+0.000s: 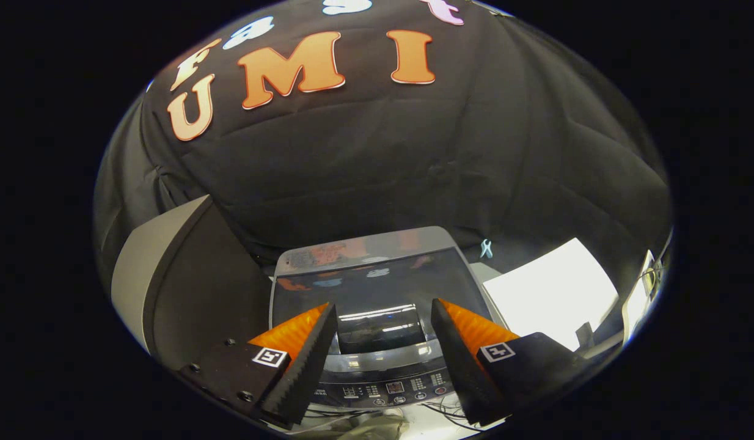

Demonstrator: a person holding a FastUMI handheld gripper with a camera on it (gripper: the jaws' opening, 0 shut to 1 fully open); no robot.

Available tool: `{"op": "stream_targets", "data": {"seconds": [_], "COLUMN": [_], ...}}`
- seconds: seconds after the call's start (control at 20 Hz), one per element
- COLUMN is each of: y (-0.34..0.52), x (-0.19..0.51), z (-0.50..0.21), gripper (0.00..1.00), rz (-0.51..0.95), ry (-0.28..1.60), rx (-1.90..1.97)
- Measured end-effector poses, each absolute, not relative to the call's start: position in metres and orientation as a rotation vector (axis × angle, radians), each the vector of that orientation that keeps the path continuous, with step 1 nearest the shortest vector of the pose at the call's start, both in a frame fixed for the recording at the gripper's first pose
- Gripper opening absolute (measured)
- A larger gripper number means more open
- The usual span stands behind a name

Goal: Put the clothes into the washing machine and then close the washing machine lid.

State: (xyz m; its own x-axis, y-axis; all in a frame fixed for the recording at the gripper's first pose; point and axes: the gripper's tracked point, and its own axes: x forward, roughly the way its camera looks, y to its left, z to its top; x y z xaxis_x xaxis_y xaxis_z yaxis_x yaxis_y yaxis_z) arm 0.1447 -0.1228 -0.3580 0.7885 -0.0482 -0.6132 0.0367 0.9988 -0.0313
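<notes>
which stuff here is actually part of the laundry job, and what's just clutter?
Job:
- washing machine, lid down, glass top
- its control panel, nearest the fingers
- gripper, fingers apart, holding nothing

Lying about:
- white sheet beside the machine
- small pale clip behind it
- grey panel on the other side
- loose cables below the panel

Black cloth wall (383, 159) behind; grey panel (151, 269) one side, bright white surface (554, 293) the other
</notes>
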Motion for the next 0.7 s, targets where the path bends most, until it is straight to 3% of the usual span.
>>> {"op": "stream_targets", "data": {"seconds": [0.4,0.7], "y": [-0.119,-0.106], "x": [0.119,0.107], "z": [-0.29,-0.198], "gripper": [0.99,0.98], "rz": [-0.116,-0.099], "ry": [0.531,0.385], "rx": [0.007,-0.021]}}
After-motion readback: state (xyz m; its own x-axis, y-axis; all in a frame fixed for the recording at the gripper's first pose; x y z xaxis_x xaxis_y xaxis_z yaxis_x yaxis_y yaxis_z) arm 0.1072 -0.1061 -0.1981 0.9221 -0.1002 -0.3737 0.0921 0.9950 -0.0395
